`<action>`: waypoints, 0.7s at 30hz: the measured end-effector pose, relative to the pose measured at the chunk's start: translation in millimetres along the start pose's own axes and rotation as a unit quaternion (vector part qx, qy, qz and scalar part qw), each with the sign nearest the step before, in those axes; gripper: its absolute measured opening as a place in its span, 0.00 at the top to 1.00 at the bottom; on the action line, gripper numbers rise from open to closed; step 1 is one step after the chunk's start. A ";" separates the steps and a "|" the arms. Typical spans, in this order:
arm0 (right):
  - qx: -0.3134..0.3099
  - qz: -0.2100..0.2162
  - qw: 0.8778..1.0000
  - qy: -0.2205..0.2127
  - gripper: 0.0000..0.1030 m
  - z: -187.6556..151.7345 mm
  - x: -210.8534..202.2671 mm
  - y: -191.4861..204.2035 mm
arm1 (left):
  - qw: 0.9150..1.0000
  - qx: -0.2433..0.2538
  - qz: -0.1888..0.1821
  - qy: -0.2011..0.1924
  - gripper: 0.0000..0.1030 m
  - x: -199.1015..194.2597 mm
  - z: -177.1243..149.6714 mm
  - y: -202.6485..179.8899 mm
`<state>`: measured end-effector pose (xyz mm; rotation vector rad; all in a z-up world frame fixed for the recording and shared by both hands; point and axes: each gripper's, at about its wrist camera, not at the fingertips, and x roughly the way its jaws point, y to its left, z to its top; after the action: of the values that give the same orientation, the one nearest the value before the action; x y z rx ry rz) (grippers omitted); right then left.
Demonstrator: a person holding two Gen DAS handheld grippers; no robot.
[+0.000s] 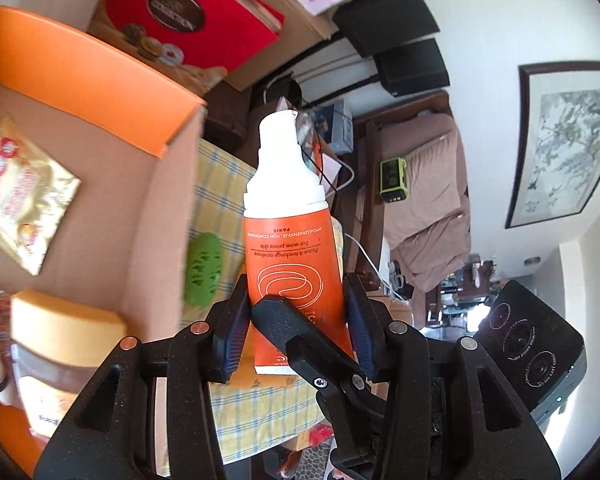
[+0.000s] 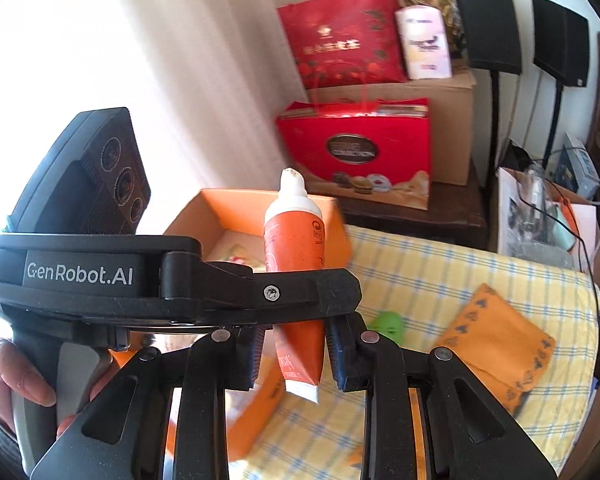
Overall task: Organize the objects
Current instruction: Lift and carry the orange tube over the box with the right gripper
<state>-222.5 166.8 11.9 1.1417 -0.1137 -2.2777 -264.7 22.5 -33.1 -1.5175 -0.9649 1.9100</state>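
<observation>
Left wrist view: the left gripper (image 1: 298, 320) pinches the orange tube (image 1: 290, 236) at frame centre, white cap up; another gripper's finger (image 1: 300, 340) crosses its lower part. A box (image 1: 100, 80) fills the upper left.

Right wrist view: the right gripper (image 2: 292, 354) pinches the tube's (image 2: 294, 236) lower end, centre frame, with the left gripper (image 2: 172, 284) crossing it.

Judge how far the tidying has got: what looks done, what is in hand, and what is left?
Done: a gold sachet lies inside the cardboard box. In hand: the orange tube is up off the cloth, clamped by the left gripper, with the right gripper around its crimped end. Left: the green toy and the orange packet lie on the checked cloth, outside the box.
</observation>
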 end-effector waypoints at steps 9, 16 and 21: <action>-0.035 0.019 0.999 0.024 0.74 5.6 28.4 42.4 | 0.999 -0.020 0.004 -0.024 0.59 -35.7 7.2 35.3; -0.064 0.035 0.996 0.056 0.74 10.6 69.7 57.2 | 0.998 -0.052 0.006 -0.027 0.59 -39.5 22.3 74.2; -0.082 0.038 0.992 0.083 0.74 12.3 98.5 59.6 | 0.997 -0.072 0.004 -0.023 0.58 -32.1 31.1 97.1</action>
<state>-249.9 62.7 -30.8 1.2124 0.0908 -2.0743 -283.4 -68.3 -86.3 -1.5659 -1.1403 1.9234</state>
